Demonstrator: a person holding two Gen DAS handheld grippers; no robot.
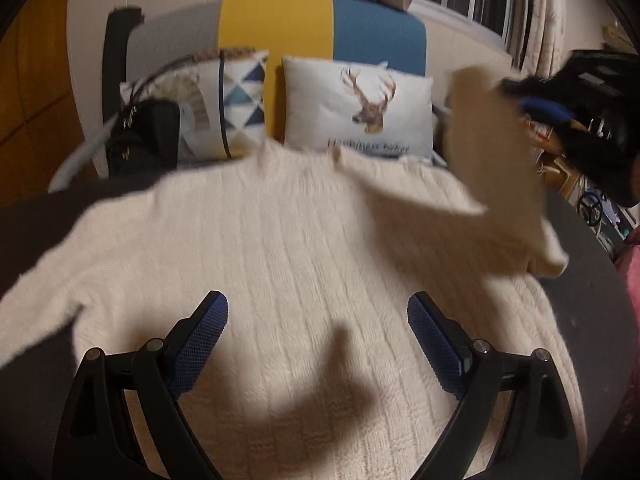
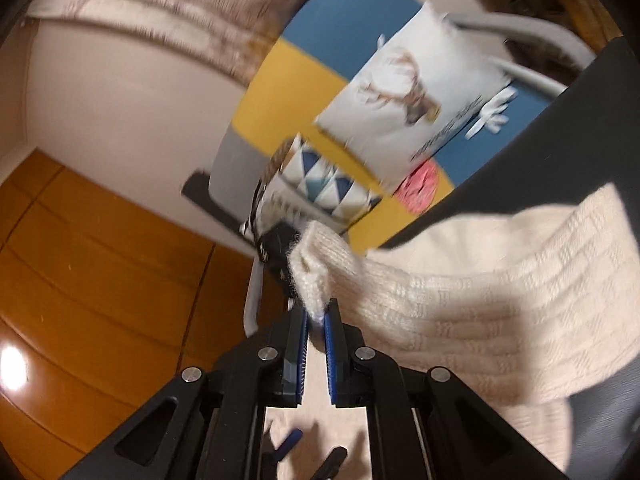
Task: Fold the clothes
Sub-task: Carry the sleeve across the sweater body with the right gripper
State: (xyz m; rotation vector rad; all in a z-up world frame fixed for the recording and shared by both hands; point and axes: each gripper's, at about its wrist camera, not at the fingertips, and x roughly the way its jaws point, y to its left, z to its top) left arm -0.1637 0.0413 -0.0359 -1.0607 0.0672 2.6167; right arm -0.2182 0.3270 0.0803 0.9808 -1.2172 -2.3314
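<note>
My right fingers (image 2: 316, 316) pinch the sweater (image 1: 304, 264) sleeve cuff (image 2: 316, 268); left fingers (image 1: 318, 312) gape empty; folding barely begun.

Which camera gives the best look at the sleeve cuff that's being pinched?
The right wrist view. There the sleeve cuff sits close up, clamped at the tips of the right gripper. The left wrist view shows the lifted sleeve only far off and blurred above the spread cream sweater, with the right gripper indistinct.
</note>
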